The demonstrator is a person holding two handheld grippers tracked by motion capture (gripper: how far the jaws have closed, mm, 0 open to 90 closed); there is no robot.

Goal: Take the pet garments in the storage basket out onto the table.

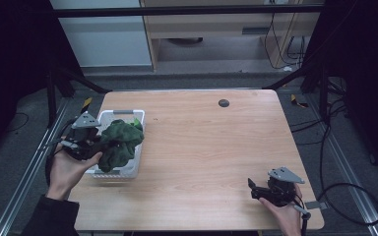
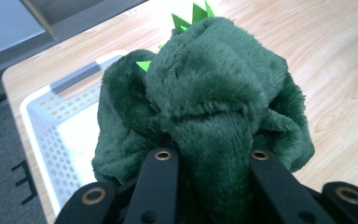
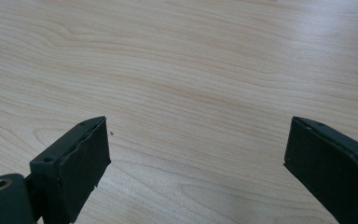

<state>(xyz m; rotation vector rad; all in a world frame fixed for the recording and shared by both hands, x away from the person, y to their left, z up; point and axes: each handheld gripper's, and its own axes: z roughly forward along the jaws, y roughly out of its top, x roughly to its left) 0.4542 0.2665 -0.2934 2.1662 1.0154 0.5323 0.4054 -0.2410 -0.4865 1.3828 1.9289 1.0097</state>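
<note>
At the table's left edge, the left gripper (image 1: pixel 101 145) has its jaws clamped on a dark green plush toy (image 1: pixel 120 142), a fold of the fabric pinched between them. Bright green felt spikes (image 2: pixel 193 14) line the toy's far side. It hangs over a white perforated basket (image 1: pixel 128 169) that sits on the wooden table (image 1: pixel 211 147) along that left edge, and whether it touches the rim cannot be told. Near the front right corner, the right gripper (image 1: pixel 251 189) rests low over bare wood, jaws spread wide with nothing between them.
</note>
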